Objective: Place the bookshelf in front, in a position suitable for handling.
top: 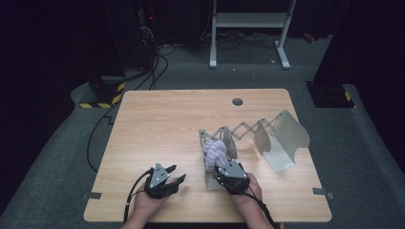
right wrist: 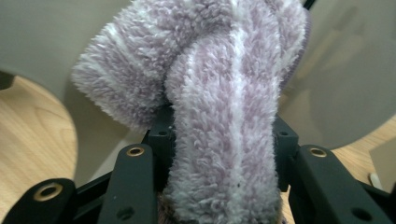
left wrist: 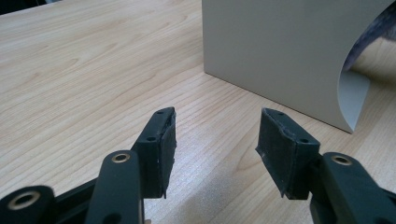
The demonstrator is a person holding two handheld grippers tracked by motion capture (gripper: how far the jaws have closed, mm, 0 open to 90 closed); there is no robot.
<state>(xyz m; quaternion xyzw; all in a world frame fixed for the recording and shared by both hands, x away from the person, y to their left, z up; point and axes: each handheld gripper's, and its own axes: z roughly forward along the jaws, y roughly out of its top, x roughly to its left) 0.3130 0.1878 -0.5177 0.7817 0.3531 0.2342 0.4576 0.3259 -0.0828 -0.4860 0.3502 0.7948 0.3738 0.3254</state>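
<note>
A fluffy lilac sock with white stripes (top: 213, 151) (right wrist: 219, 93) is bundled between the first two plates of a beige expandable rack (top: 282, 138), at its near-left end. My right gripper (top: 224, 168) (right wrist: 219, 140) is shut on the sock's lower part, its black jaws pressing on both sides of the fabric. My left gripper (top: 175, 174) (left wrist: 215, 149) rests low over the wood table (top: 162, 124), open with nothing between its pads (left wrist: 166, 144). It points at the rack's nearest plate (left wrist: 275, 56), a short way off.
The rack's scissor links (top: 243, 130) stretch back right to a larger curved end plate. A round cable hole (top: 237, 101) lies near the table's far edge. Tape tabs (top: 91, 195) mark the front corners. Bare wood spreads left and behind the left gripper.
</note>
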